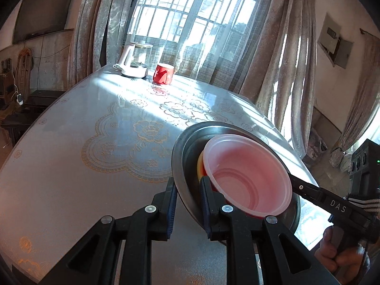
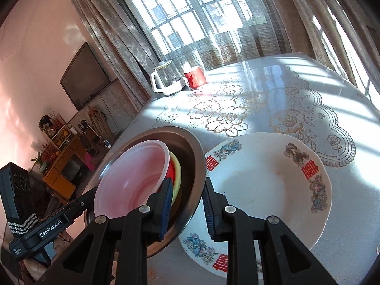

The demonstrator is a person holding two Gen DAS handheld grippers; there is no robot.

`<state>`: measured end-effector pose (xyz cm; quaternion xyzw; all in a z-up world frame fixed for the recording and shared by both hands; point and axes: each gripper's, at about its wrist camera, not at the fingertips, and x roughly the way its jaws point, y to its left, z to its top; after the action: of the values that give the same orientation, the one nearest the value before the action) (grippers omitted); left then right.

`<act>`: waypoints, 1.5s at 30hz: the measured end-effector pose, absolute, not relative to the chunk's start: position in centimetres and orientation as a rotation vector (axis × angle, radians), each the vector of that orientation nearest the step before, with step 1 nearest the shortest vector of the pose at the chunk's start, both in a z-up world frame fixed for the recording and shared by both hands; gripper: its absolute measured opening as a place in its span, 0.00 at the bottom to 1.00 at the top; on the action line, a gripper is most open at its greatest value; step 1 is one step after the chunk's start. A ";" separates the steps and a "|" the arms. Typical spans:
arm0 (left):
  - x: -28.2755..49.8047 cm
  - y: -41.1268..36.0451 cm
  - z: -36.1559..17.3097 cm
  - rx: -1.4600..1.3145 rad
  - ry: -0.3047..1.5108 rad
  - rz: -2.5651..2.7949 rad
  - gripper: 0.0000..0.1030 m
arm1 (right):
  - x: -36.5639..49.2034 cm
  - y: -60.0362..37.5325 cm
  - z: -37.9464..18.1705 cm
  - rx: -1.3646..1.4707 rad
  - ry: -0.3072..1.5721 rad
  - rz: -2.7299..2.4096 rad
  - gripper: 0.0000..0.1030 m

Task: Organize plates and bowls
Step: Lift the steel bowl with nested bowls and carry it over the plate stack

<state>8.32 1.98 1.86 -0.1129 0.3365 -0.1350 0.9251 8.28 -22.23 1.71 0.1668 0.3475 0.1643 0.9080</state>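
Above the desk (image 2: 308,90) edge, your left tongs (image 1: 188,204) and right tongs (image 2: 187,211) each pinch the steel bowl's (image 2: 197,166) rim from opposite sides; the patterned plate (image 2: 261,185) lies just right.

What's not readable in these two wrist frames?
- Left wrist view: white plate not in frame at all.
- Both views: red and yellow bowls mostly hidden under the translucent bowl inside the metal bowl.
- Right wrist view: white plate near edge covered by right gripper fingers.
- Left gripper: pad contact on the rim unclear.
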 end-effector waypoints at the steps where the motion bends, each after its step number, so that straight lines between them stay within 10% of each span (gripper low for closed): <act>1: 8.7 1.2 1.8 -0.224 0.699 -0.286 0.18 | 8.2 -22.9 1.6 0.352 0.714 0.323 0.24; 45: 12.0 -8.1 -1.8 -0.095 0.812 -0.347 0.23 | 8.6 -30.8 -2.1 0.429 0.738 0.122 0.23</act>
<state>12.04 -8.05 -1.79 -0.0457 0.3927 -0.1679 0.9031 8.61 -30.78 -2.06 0.2079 0.3577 0.0590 0.9085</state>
